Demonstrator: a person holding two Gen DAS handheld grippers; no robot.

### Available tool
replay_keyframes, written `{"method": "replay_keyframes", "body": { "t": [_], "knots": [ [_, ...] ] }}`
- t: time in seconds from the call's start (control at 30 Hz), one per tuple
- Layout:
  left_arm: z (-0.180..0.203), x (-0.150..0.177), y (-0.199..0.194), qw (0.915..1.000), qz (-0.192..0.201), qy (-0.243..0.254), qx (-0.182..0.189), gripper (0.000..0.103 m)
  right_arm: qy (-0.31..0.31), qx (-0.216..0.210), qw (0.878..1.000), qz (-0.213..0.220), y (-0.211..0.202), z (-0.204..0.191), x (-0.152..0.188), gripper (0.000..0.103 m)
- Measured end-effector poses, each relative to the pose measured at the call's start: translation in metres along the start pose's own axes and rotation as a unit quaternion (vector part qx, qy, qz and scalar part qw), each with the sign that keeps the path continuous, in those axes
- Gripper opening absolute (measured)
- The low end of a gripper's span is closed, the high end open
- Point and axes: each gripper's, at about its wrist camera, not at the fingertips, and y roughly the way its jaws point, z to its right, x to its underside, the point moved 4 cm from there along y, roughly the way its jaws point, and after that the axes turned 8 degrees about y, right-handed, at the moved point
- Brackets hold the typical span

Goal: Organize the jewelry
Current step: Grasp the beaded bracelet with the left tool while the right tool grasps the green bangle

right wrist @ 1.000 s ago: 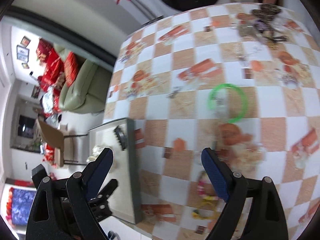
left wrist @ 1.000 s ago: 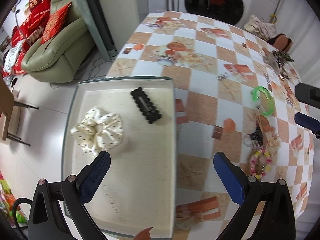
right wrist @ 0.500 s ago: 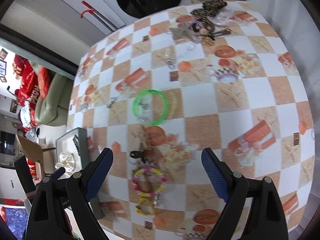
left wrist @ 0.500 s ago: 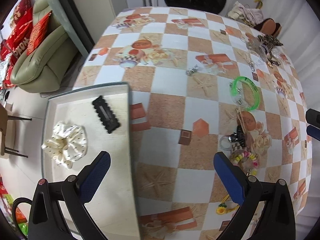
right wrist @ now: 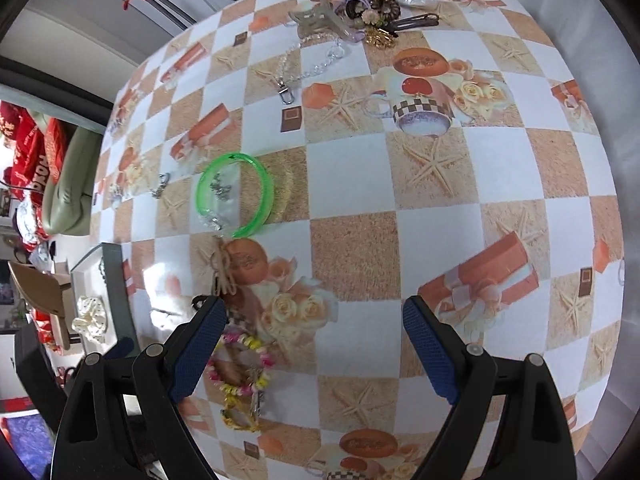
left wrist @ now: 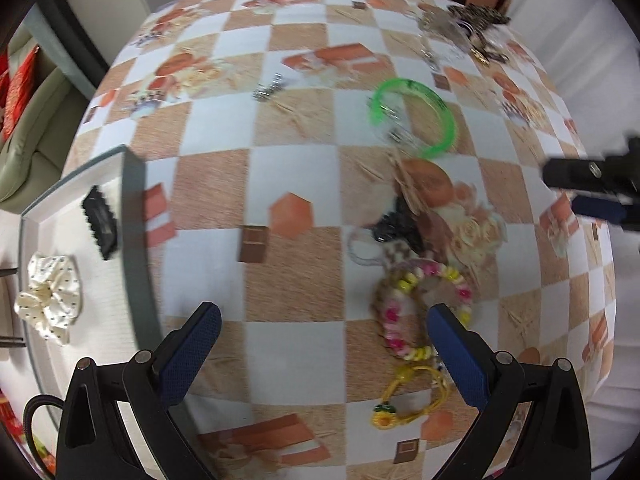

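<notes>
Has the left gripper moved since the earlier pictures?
Yes. The left gripper has gone from above the tray rightward to the beaded bracelet.

bangle: translucent green, flat on the table, small silver pieces inside its ring
bead bracelet: pink, yellow and white, flat, near the bangle
tray: grey-rimmed, at the table edge
scrunchie: cream, dotted, in tray
clip: black, scalloped, in tray

table: checkered cloth | on it: tray (left edge), green bangle, bead bracelet
</notes>
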Motion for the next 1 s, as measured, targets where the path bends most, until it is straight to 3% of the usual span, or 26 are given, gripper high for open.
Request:
{"method": "replay_keyframes", "body": {
  "t": [0.17, 0.27, 0.37, 0.43, 0.53, 0.6, 0.63, 0.7, 0.77, 0.83, 0.87, 0.9, 1.0],
  "knots": [
    [0.016, 0.004, 0.007, 0.9998, -0.002, 0.017, 0.007, 0.095, -0.018, 0.011, 1.0, -0.004, 0.015, -0.007, -0.015, 0.092],
    [0.023, 0.005, 0.013, 0.9997, -0.01, 0.02, 0.013, 0.079, -0.029, 0.015, 0.999, -0.006, 0.024, -0.014, -0.025, 0.092],
    [0.026, 0.007, 0.019, 0.9996, -0.015, 0.016, 0.017, 0.078, -0.039, 0.017, 0.999, -0.007, 0.035, -0.023, -0.033, 0.092],
    [0.027, 0.008, 0.022, 0.9996, -0.018, 0.011, 0.021, 0.067, -0.043, 0.016, 0.999, -0.009, 0.041, -0.027, -0.038, 0.092],
    [0.028, 0.01, 0.024, 0.9995, -0.02, 0.005, 0.023, 0.065, -0.053, 0.021, 0.998, -0.008, 0.054, -0.037, -0.045, 0.091],
    [0.029, 0.011, 0.025, 0.9995, -0.02, 0.002, 0.024, 0.053, -0.058, 0.026, 0.998, -0.004, 0.059, -0.043, -0.049, 0.088],
    [0.03, 0.012, 0.025, 0.9994, -0.022, 0.0, 0.026, 0.051, -0.061, 0.028, 0.998, -0.002, 0.061, -0.045, -0.051, 0.086],
    [0.031, 0.013, 0.025, 0.9994, -0.021, -0.001, 0.028, 0.048, -0.065, 0.037, 0.997, 0.001, 0.067, -0.049, -0.053, 0.075],
    [0.033, 0.013, 0.025, 0.9994, -0.021, 0.001, 0.029, 0.04, -0.069, 0.046, 0.997, 0.006, 0.07, -0.053, -0.054, 0.072],
    [0.034, 0.016, 0.025, 0.9993, -0.018, 0.001, 0.032, 0.039, -0.079, 0.055, 0.995, 0.014, 0.071, -0.058, -0.055, 0.066],
    [0.035, 0.016, 0.024, 0.9993, -0.016, 0.001, 0.033, 0.026, -0.084, 0.062, 0.994, 0.02, 0.071, -0.06, -0.055, 0.056],
    [0.035, 0.017, 0.024, 0.9992, -0.017, 0.001, 0.037, 0.016, -0.088, 0.068, 0.994, 0.025, 0.071, -0.061, -0.055, 0.039],
    [0.036, 0.019, 0.02, 0.999, -0.011, -0.004, 0.043, 0.015, -0.082, 0.062, 0.994, 0.028, 0.07, -0.06, -0.056, 0.008]
  ]
}}
